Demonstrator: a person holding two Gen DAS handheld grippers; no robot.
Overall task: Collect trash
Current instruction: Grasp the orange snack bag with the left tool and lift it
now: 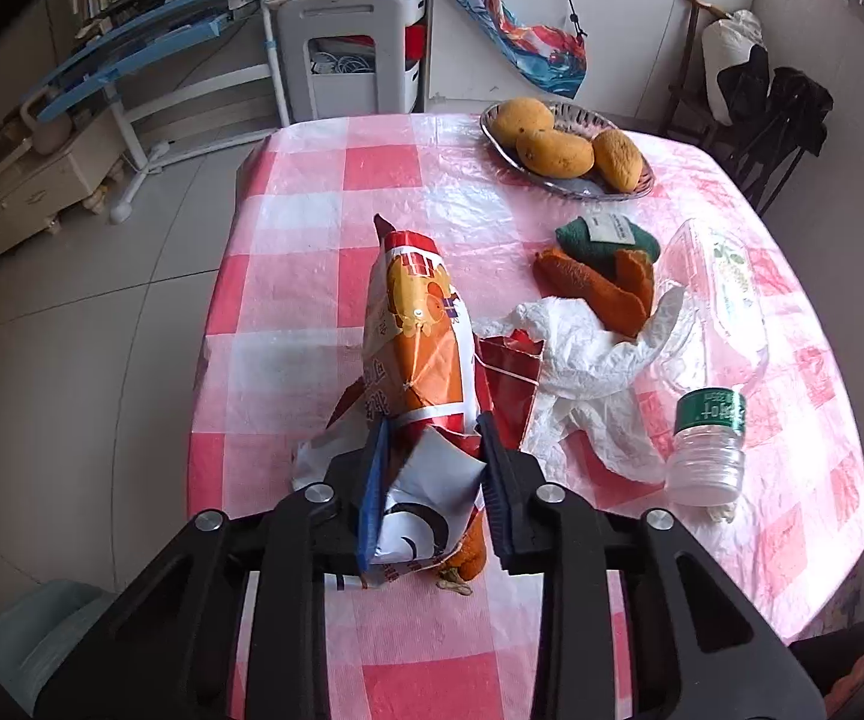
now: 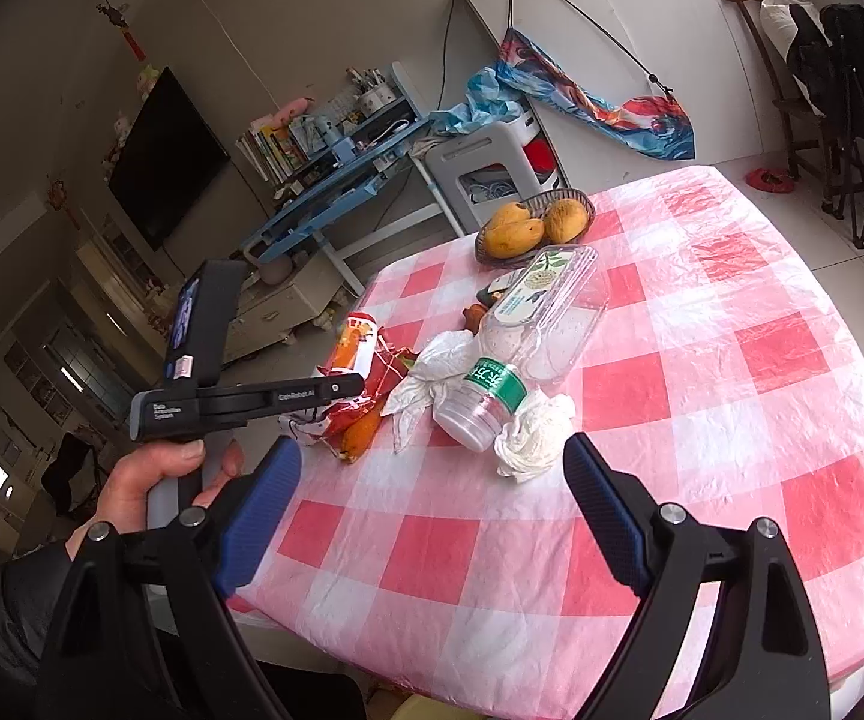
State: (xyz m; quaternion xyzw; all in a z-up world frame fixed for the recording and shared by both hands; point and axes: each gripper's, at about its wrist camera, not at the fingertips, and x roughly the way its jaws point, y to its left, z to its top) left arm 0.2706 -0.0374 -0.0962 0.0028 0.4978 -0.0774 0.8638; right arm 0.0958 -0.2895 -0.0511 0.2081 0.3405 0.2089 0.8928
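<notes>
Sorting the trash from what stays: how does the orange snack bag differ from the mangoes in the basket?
The snack bag is crumpled printed packaging, pinched at its near end by the left tongs; the mangoes are whole, smooth fruit, untouched. The bag lies on the tablecloth; the mangoes sit in a basket. Both are orange-toned.

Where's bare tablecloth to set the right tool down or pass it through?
Free: the near right stretch of tablecloth, right of the crumpled tissue, and the far right beyond the clear plastic box. Crowded: the left middle, around the snack bag, bottle and white plastic bag.
</notes>
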